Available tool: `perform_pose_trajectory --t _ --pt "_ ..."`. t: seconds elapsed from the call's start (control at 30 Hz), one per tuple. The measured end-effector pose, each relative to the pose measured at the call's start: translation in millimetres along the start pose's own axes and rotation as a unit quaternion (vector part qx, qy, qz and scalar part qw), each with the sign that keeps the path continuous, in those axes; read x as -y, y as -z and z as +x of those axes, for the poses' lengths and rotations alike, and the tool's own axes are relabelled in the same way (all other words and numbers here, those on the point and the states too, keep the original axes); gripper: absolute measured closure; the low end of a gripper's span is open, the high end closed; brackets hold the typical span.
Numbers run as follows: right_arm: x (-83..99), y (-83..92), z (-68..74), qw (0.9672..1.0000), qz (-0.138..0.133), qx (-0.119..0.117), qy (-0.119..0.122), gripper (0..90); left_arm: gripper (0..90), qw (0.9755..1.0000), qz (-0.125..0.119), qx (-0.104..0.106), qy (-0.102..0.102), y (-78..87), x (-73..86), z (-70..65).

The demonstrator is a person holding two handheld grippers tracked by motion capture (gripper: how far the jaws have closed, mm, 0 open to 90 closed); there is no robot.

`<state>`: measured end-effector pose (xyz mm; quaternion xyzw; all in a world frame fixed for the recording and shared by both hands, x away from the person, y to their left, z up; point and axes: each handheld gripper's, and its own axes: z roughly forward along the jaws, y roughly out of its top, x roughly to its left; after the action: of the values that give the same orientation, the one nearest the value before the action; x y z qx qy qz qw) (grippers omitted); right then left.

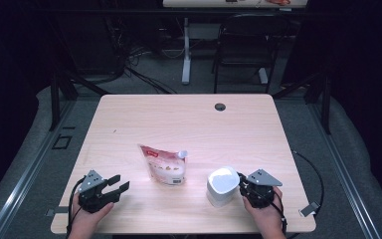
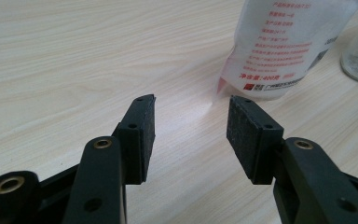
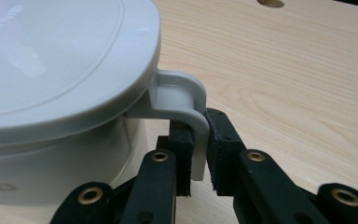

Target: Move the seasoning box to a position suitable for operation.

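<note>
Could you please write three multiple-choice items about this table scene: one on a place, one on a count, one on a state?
1. Where does the spouted pouch lie?
A. between the two hand-held grippers, nearer the table's middle
B. at the far edge by the cable hole
C. on top of the white container

2. How many things lie on the table apart from the grippers?
A. one
B. two
C. four

3. What is the right hand-held gripper doing?
A. hanging open in the air
B. clamping the pouch
C. clamping the handle of the white lidded container

Answers: 1 A, the high view shows the pouch between the left hand-held gripper and the container. 2 B, pouch and container. 3 C, the right gripper view shows both pads pressed on the handle.
</note>
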<state>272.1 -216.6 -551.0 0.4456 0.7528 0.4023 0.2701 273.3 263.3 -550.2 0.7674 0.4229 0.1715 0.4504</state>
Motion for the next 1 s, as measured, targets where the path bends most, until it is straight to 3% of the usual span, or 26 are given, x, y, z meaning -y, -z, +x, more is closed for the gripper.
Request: perform_pose_trajectory --t 0.13,0.47,1.0 --pt "-0.2 1.3 -1.4 0.9998 0.004 -0.013 -0.012 80.5 51.8 1.0 -0.002 0.001 0.0 -1.0 -0.3 0.0" --pt "3.4 9.1 -3.9 0.9996 -0.005 -0.027 0.007 78.9 51.6 1.0 0.001 0.004 -0.001 -2.3 -1.7 0.8" --pt "0.8 8.4 1.8 0.9999 0.005 0.001 0.011 82.8 51.6 1.0 0.001 0.008 0.001 -6.4 -2.9 4.2"
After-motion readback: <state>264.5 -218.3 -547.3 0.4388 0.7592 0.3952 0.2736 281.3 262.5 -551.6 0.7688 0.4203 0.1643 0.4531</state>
